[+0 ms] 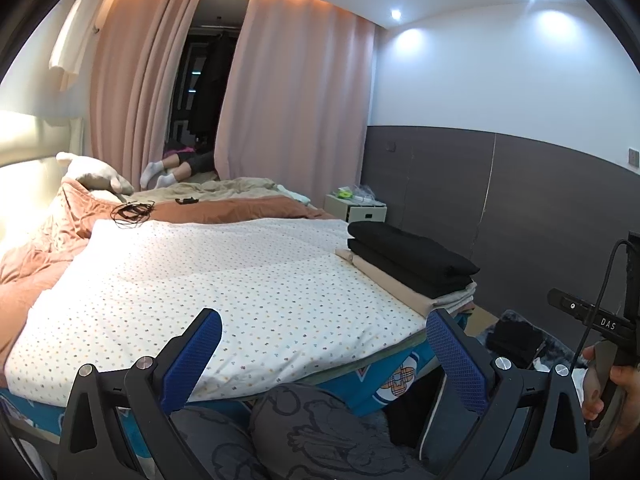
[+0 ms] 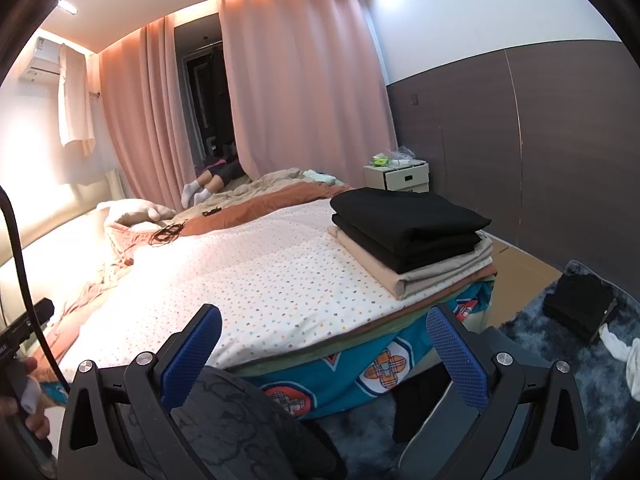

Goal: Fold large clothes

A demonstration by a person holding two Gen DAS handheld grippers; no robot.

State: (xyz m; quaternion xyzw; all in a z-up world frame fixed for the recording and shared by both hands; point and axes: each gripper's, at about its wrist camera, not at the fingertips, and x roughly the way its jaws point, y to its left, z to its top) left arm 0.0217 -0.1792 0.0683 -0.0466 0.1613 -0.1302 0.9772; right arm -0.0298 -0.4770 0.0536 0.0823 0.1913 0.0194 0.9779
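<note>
A stack of folded clothes [image 1: 412, 268], black on top of beige and grey, sits at the right front corner of the bed; it also shows in the right wrist view [image 2: 408, 236]. The dotted white bedspread [image 1: 224, 280] [image 2: 256, 280] lies flat in front of both grippers. My left gripper [image 1: 324, 356] is open and empty, held before the bed's front edge. My right gripper [image 2: 324, 356] is open and empty too, to the right of the left one. A dark garment [image 2: 576, 308] and a white cloth [image 2: 628, 356] lie on the blue rug at right.
A crumpled orange duvet [image 1: 48, 248] and a tangle of black cable [image 1: 132, 212] lie at the bed's far left. A person's legs in white socks [image 1: 164, 172] lie by the pink curtains. A white nightstand [image 2: 400, 178] stands at the grey wall. My knees in grey trousers [image 1: 304, 432] are below.
</note>
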